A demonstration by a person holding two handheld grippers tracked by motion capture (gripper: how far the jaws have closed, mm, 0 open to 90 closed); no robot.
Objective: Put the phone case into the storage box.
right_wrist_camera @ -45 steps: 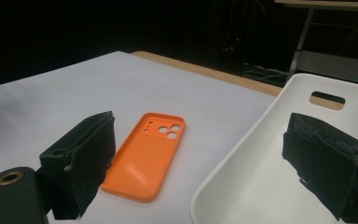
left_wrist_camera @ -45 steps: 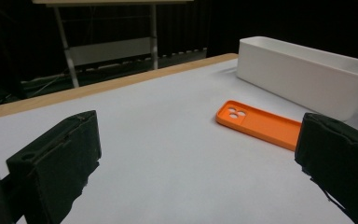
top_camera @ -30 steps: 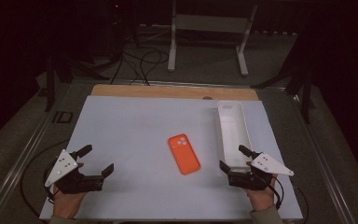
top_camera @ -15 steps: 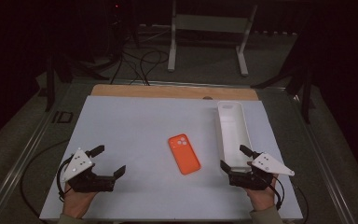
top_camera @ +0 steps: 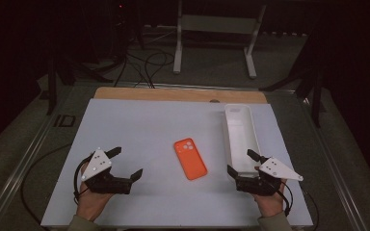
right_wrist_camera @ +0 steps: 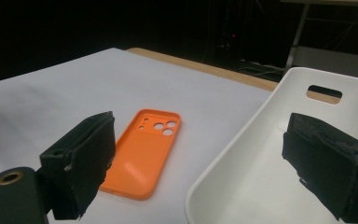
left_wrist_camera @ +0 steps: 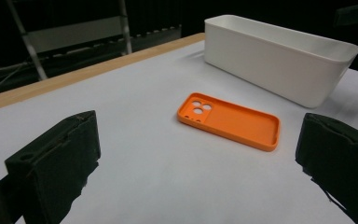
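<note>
Hovering low over a pale grey-white worktop (top_camera: 139, 125), two hand-held black two-jaw grippers frame an orange soft-plastic phone case (top_camera: 190, 158) that lies flat with its hollow side up and its camera cut-outs at the end farther from the person. The left gripper (top_camera: 126, 162) hangs near the worktop's near edge with its jaws spread wide and nothing between them; the case sits ahead of it and off to its right, well apart, squarely in its line of sight. The right gripper (top_camera: 239, 161) is likewise released and empty, its jaws straddling the near end of a long white plastic bin (top_camera: 241, 137), with the case just to its left. The case rests beside the bin without touching it, and the bin holds nothing. The layout suggests the point of the exercise: the case is laid in the open middle where either gripper can reach it, and the bin stands close by as the likely place to drop it. The left gripper's tilt toward the case reads as the opening of a reach. No brand name, label or writing can be read on the case, the bin or the grippers.
</note>
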